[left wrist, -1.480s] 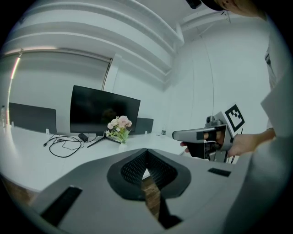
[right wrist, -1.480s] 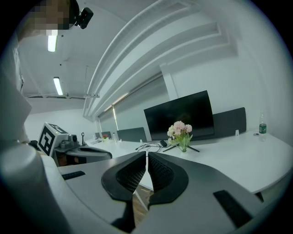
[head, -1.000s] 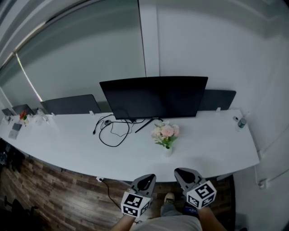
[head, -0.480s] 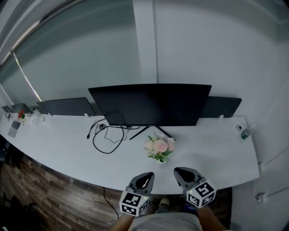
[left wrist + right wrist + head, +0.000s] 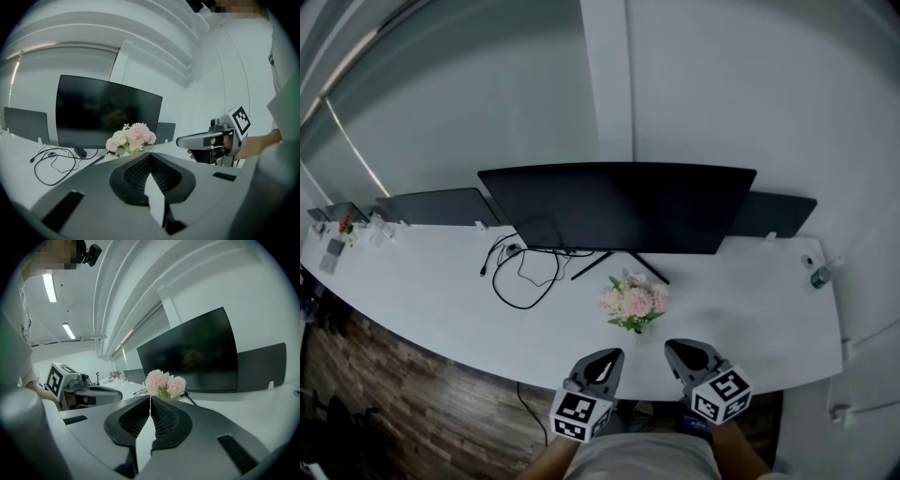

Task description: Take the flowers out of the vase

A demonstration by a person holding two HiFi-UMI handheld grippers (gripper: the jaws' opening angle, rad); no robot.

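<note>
A bunch of pale pink and white flowers with green leaves stands near the front edge of the white desk. Its small white vase is hard to make out against the desk. My left gripper and right gripper hover side by side just in front of the desk edge, short of the flowers and apart from them. Both are shut with nothing between the pads. In the left gripper view the flowers rise beyond the shut left gripper. In the right gripper view the flowers show just past the shut right gripper.
A wide black monitor stands behind the flowers, its stand legs reaching toward them. Black cables loop on the desk to the left. Dark screens line the back edge. A small bottle sits far right. Wooden floor lies below the desk.
The desk and flowers have drawn closer in the head view. Both grippers have moved forward to the desk's front edge, still shut.
</note>
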